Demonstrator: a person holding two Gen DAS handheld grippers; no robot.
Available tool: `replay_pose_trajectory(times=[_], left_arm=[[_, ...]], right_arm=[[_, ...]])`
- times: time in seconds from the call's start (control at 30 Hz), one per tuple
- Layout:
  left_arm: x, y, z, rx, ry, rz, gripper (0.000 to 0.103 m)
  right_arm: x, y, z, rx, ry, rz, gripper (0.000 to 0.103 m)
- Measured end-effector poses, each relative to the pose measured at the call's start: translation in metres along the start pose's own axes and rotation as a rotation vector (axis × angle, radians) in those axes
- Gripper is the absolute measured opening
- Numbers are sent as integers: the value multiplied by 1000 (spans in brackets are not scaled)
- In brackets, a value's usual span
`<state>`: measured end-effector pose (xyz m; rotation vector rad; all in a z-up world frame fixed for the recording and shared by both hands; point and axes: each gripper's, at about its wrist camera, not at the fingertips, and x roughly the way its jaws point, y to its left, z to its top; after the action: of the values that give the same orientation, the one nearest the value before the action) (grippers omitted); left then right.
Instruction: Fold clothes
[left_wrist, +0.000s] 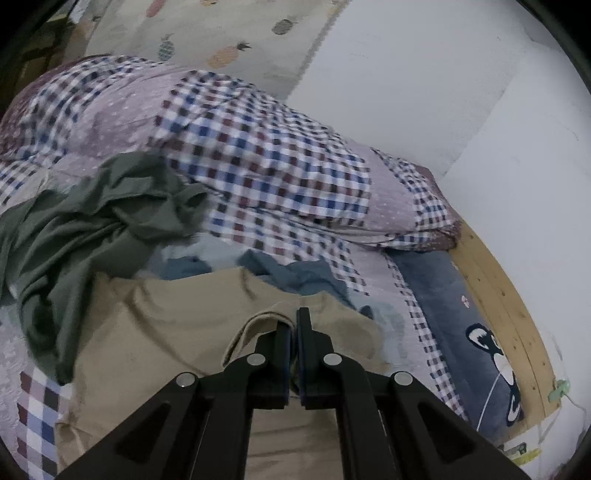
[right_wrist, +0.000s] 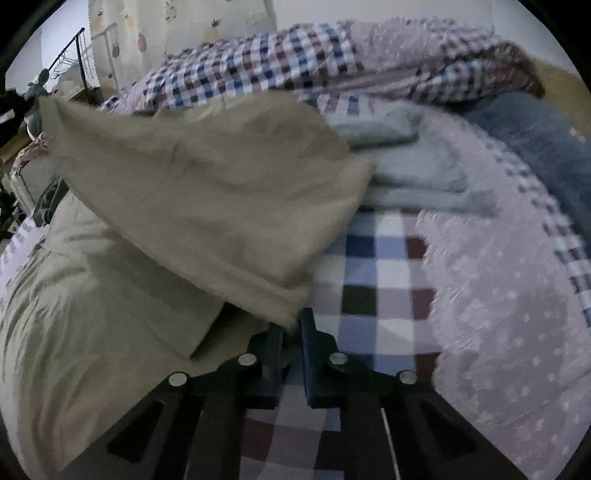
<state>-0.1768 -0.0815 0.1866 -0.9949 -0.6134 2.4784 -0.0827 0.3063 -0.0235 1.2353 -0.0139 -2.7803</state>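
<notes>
**Beige garment held at two edges, mid-fold on the bed**

Bedroom first: a white wall (left_wrist: 424, 74) and a pale curtain printed with pineapples (left_wrist: 221, 33) stand behind a bed with a light wooden side rail (left_wrist: 506, 306). Across the bed lies a big rumpled quilt in lilac dots and blue-and-maroon checks (left_wrist: 258, 147), over a matching checked sheet (right_wrist: 388, 266) and a dark blue plush blanket with a cartoon bear (left_wrist: 491, 350).

On the sheet, the beige cotton garment (left_wrist: 177, 325) is spread in front of both cameras. Left of it sits a crumpled olive-green garment (left_wrist: 85, 229), touching the beige one, and a bunched teal-blue garment (left_wrist: 295, 273) lies just beyond it. A pale blue folded piece (right_wrist: 406, 162) rests near the quilt in the right wrist view.

Both tools are pinching the beige cloth. The left gripper (left_wrist: 294, 325) has its jaws nearly together on a raised fold of the fabric edge. The right gripper (right_wrist: 291, 325) clamps a hem, and a flap of the beige cloth (right_wrist: 207, 177) hangs lifted above the rest.

This looks like a fold partway through: one side raised, not yet laid. The next move would need both edges carried across together, kept taut and level, then set down so the hems meet before either gripper lets go.
</notes>
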Motion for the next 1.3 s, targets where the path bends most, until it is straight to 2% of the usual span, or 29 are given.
replay_pose_trajectory(times=[0.07,0.13,0.23,0.3,0.33,0.43,0.47,0.53,0.6,0.67,0.7,0.77,0.83,0.9,0.97,1.0,1.03,1.13,1.2,1.3], left_arm=[[-5,16,-4,-12,-8,1,2],[-6,37,-9,-23,-9,19,2],[14,81,-28,-60,65,97,2],[36,114,-46,-90,158,173,2],[42,126,-53,-115,192,195,6],[44,154,-73,-216,207,190,11],[43,161,-79,-247,205,180,16],[33,164,-86,-279,174,148,53],[25,165,-93,-303,142,132,66],[16,167,-100,-327,110,115,68],[14,165,-103,-329,103,110,68],[23,155,-110,-277,139,125,68],[38,145,-114,-213,180,173,68],[46,143,-112,-213,171,213,67],[53,142,-109,-222,160,248,51],[53,144,-106,-251,147,252,27],[53,146,-104,-280,134,256,17],[46,144,-96,-292,107,232,5],[38,140,-92,-280,91,208,4],[19,141,-86,-321,48,111,3]], right_arm=[[-10,7,5,-38,-36,-6,6],[-12,13,6,-72,-32,5,6],[1,19,2,-120,20,19,6],[9,21,-5,-136,56,22,6],[12,21,-6,-135,66,25,6],[13,16,-6,-118,72,41,8],[12,15,-6,-111,70,50,9],[13,12,-7,-99,76,66,10],[16,11,-7,-96,79,70,10],[15,11,-7,-98,80,70,10],[16,11,-7,-98,79,70,10],[15,11,-8,-95,77,73,10],[13,11,-9,-93,74,75,10],[13,11,-9,-92,71,75,10],[13,10,-9,-92,69,75,10],[13,10,-9,-91,67,75,10],[12,10,-8,-94,58,75,10],[6,11,-7,-103,29,72,10],[1,13,-5,-119,5,68,10],[0,16,-5,-139,5,78,10]])
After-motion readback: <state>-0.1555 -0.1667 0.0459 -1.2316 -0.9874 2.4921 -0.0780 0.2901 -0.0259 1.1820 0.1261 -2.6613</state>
